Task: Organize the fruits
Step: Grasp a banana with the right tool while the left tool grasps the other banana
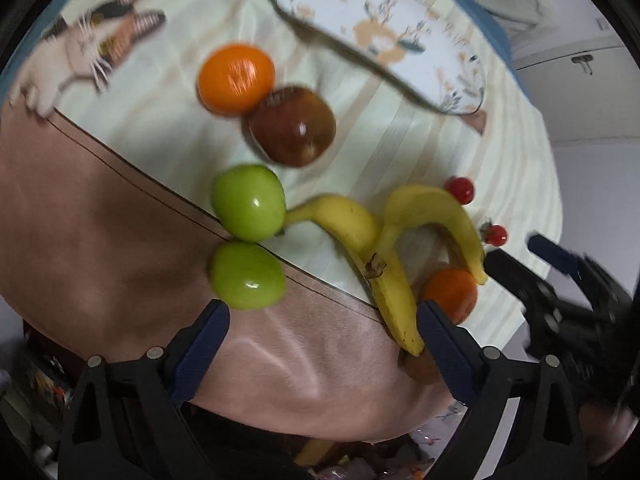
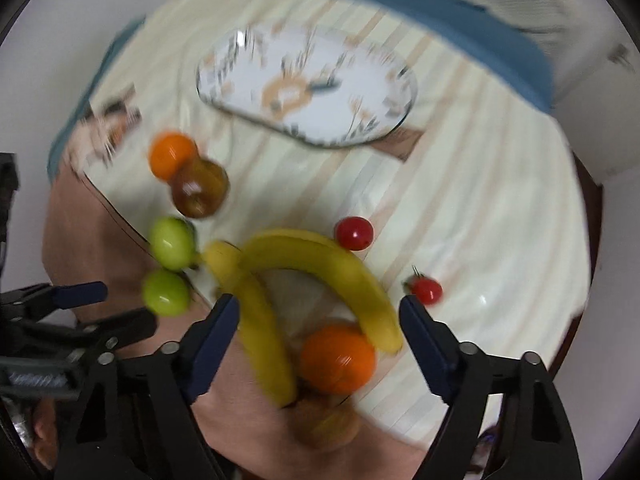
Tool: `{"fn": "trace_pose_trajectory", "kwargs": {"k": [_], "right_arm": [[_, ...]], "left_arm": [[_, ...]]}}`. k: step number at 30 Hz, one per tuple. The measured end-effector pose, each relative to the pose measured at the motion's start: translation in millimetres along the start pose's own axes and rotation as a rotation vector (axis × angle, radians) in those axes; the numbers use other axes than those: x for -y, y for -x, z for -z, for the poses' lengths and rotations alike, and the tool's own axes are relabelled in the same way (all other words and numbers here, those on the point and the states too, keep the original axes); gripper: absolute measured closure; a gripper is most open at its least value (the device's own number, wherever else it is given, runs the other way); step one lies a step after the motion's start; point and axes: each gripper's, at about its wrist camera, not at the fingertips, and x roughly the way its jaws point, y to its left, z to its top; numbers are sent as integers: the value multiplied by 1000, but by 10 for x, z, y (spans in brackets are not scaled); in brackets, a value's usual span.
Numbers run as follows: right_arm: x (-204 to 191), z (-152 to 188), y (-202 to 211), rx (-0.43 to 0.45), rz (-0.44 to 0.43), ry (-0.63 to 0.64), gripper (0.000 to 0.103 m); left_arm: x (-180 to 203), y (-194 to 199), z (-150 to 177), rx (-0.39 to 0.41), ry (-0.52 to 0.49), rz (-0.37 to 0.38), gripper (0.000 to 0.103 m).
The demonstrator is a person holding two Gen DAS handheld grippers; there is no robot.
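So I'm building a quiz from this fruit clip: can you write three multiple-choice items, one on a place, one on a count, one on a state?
1. What does the red apple touch?
A. an orange
B. a banana
C. the tray

2. How many green apples are there?
A. one
B. two
C. four

3. What does the floral tray hold?
A. bananas
B. tomatoes
C. nothing

Answers:
1 A, the upper orange presses against its side.
2 B, one green apple lies at the edge of the striped cloth and the other green apple just off it.
3 C, its patterned surface shows bare in both views, and the bananas and cherry tomatoes lie on the cloth.
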Motion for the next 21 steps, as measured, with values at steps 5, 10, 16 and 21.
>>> {"fn": "trace_pose_trajectory", "kwargs": {"k": [5,10,16,21], "right_arm": [[19,-169,-562,-117,-42,142,26],[-48,-178,-977,-188,-36,259,33],[43,-100,-1085,-148,9,243,56],[478,25,-955,-157,51,68,63]], "left_arm": [[104,-259,52,-25,4,-20,7],[118,-423,42,-33,46,-10,8],[323,-597,-16,-27,42,0,8],[572,-775,-132,-26,9,8,8]]}}
